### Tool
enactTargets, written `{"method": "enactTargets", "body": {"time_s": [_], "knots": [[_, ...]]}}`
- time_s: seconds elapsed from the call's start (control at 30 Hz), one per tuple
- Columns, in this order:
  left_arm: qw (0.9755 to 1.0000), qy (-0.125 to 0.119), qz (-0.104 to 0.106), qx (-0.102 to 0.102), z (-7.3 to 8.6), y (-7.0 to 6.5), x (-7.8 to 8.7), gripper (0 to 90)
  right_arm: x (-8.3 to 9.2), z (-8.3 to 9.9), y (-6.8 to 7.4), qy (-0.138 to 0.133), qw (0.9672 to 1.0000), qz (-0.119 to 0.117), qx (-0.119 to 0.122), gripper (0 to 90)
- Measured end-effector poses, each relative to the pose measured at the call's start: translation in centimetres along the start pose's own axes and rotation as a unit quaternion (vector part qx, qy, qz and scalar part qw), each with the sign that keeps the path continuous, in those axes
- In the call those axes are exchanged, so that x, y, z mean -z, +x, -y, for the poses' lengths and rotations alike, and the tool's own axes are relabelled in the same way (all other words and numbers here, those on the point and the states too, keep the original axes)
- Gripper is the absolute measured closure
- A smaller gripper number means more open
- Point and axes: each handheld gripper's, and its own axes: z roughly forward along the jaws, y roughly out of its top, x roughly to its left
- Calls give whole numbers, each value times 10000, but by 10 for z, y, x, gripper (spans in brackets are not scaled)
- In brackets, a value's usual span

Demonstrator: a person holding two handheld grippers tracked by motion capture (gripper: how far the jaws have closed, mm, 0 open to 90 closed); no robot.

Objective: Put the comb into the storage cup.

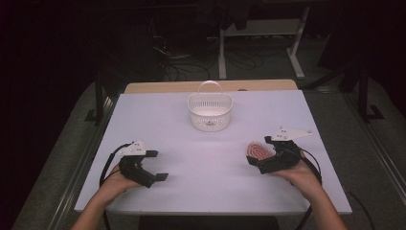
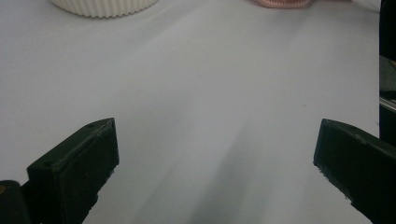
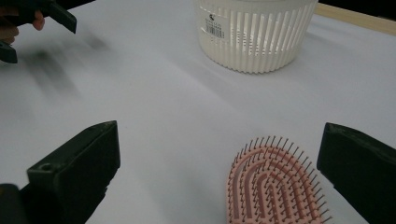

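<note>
2 grippers rest low on the white table (image 1: 210, 158), both with jaws spread wide and holding nothing. Between the right gripper's (image 3: 219, 177) jaws lies a pink hairbrush (image 3: 273, 186), bristles up, its oval head ribbed with curved slots. The left gripper (image 1: 154, 166) sits well apart. A white slatted basket (image 1: 209, 112) stands farther back.

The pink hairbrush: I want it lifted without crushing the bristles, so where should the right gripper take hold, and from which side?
Grip the pink hairbrush across the edges of its oval head, coming down from above with the open right gripper, which already straddles it. It lies flat on the table, bristles up, so the side rims are the firm parts. Its handle is hidden, so I can't judge that option.
</note>
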Motion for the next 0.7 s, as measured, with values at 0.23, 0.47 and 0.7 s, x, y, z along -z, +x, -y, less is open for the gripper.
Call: {"method": "enactTargets", "body": {"time_s": [0.23,0.47,0.7], "knots": [[10000,6,15,-11,0,0,0,2,5,-3,-3,49,10000,61,53,0],[10000,0,17,-4,0,0,0,2,19,-4,-15,54,9997,234,-10,0],[10000,-1,19,0,0,1,-1,2,31,-2,-29,22,9991,417,-75,0]]}}
